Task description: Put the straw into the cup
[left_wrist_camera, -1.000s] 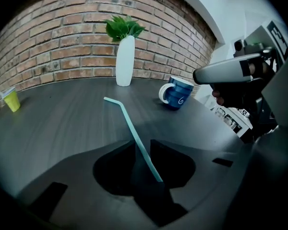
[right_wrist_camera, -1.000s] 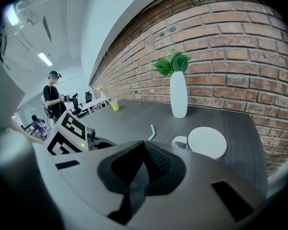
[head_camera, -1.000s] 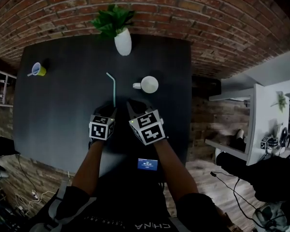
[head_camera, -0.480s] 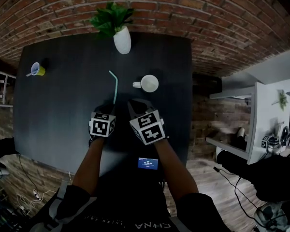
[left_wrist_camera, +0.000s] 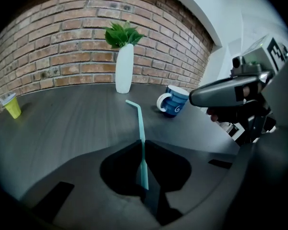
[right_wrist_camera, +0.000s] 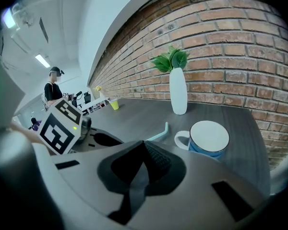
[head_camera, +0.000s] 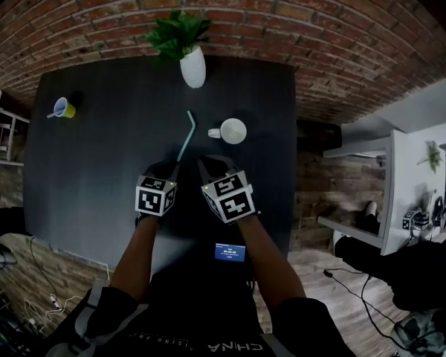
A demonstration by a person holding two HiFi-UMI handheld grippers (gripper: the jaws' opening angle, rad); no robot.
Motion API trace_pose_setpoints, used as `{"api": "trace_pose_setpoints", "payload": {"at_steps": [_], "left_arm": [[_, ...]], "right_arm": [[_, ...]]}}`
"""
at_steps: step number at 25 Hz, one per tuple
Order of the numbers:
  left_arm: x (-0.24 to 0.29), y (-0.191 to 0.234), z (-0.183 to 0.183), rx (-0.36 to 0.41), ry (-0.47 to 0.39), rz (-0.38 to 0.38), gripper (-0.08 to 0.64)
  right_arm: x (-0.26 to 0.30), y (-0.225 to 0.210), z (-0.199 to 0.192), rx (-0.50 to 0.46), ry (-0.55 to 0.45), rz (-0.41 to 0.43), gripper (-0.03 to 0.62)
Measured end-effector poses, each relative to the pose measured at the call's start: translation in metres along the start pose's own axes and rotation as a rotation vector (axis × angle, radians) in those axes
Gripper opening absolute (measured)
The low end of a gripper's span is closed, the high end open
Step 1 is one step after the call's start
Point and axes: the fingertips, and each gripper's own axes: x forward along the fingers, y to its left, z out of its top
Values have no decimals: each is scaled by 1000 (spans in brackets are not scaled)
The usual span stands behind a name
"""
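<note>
A thin teal straw (head_camera: 186, 134) with a bent tip points up and away from my left gripper (head_camera: 171, 168). In the left gripper view the jaws are closing, and their tips pinch the straw (left_wrist_camera: 140, 123) at its near end, with the left gripper (left_wrist_camera: 142, 145) raised just above the dark table. The blue cup (head_camera: 231, 131) with a white inside stands to the right of the straw's tip, handle turned left. Beside the left gripper sits my right gripper (head_camera: 207, 162), shut and empty, short of the cup (right_wrist_camera: 209, 138). The straw (right_wrist_camera: 159, 134) shows left of that cup.
A white vase with a green plant (head_camera: 192, 65) stands at the table's far edge. A small yellow cup (head_camera: 62, 108) sits far left. The dark table (head_camera: 97, 169) ends at a brick wall behind. A person (right_wrist_camera: 53, 87) stands far off in the room.
The left gripper's jaws have closed on the straw's near end. The straw has lifted, and its far tip has swung right toward the cup. The right gripper stayed where it was.
</note>
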Motion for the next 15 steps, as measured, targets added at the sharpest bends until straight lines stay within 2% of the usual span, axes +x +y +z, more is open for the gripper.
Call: {"api": "trace_pose_setpoints", "payload": {"at_steps": [7,13,15], "left_arm": [[-36,-15,25,41,-137,-80,28],[-71,-34,31,78,-215,-138,28],[-81,-40,29,83,-234,-151,28]], "right_arm": [[-4,14,14,40,-25,2,6],[-13,32,21,145,-67,53,9],[-17,41,24,184,-83,94,67]]}}
